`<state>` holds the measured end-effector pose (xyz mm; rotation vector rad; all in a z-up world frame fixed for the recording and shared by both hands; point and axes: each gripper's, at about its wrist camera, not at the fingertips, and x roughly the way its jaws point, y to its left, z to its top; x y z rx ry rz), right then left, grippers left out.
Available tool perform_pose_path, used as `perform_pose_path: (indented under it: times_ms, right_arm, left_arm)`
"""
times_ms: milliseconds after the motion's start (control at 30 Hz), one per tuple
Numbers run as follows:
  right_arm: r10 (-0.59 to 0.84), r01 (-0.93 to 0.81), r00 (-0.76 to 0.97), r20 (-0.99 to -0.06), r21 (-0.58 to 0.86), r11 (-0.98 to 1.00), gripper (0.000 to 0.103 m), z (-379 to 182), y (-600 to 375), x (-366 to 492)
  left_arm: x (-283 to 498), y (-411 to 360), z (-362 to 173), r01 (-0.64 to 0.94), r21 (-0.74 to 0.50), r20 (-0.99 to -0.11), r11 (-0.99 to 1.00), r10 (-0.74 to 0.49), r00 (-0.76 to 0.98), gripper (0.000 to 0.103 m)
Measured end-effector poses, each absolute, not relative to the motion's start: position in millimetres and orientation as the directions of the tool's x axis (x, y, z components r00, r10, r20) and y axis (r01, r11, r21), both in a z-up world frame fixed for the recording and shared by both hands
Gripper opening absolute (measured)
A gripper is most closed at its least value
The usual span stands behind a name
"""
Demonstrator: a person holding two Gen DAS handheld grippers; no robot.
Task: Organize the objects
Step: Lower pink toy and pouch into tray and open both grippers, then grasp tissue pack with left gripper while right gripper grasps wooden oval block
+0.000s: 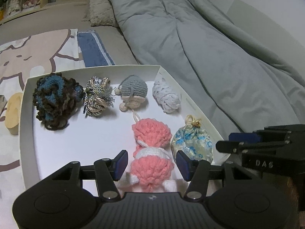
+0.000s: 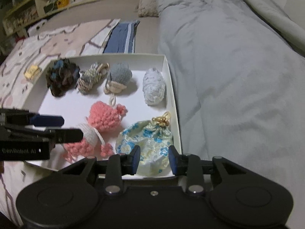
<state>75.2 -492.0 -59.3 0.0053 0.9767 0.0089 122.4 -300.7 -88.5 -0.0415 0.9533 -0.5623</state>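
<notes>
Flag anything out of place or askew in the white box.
Nothing damaged or spilled. Only the pink doll looks askew: it lies slanted across the front of the box, while the four items behind sit in a neat row.

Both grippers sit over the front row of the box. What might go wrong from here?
The left gripper straddles the pink crochet toy with its jaws open; its white loop reaches toward the grey crochet doll and might drag it. The right gripper straddles the floral pouch beside the box wall, so a finger may catch it.
</notes>
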Motion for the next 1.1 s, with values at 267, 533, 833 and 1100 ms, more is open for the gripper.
perform_pose_path:
  times_ms: [267, 533, 833, 1100]
  right_arm:
    - [0.026, 0.045, 0.629, -0.777, 0.07, 0.997, 0.047, -38, -487, 56]
    - [0.002, 0.06, 0.663, -0.748, 0.056, 0.997, 0.072, -30, -473, 43]
    - [-0.013, 0.078, 0.717, -0.697, 0.06, 0.995, 0.103, -23, -457, 42]
    - [0.017, 0.052, 0.741, -0.671, 0.083, 0.995, 0.103, -19, -424, 62]
  left_arm:
    - [113, -286, -67, 0.447, -0.24, -0.754, 0.862, -0.456, 0.473, 0.075]
    - [107, -262, -51, 0.435, -0.212, -0.728, 0.875, -0.438, 0.528, 0.101]
    - [110, -223, -45, 0.392, -0.204, -0.713, 0.897, -0.41, 0.568, 0.103]
    - [123, -170, -37, 0.339, -0.189, -0.699, 0.922, -0.369, 0.612, 0.103]
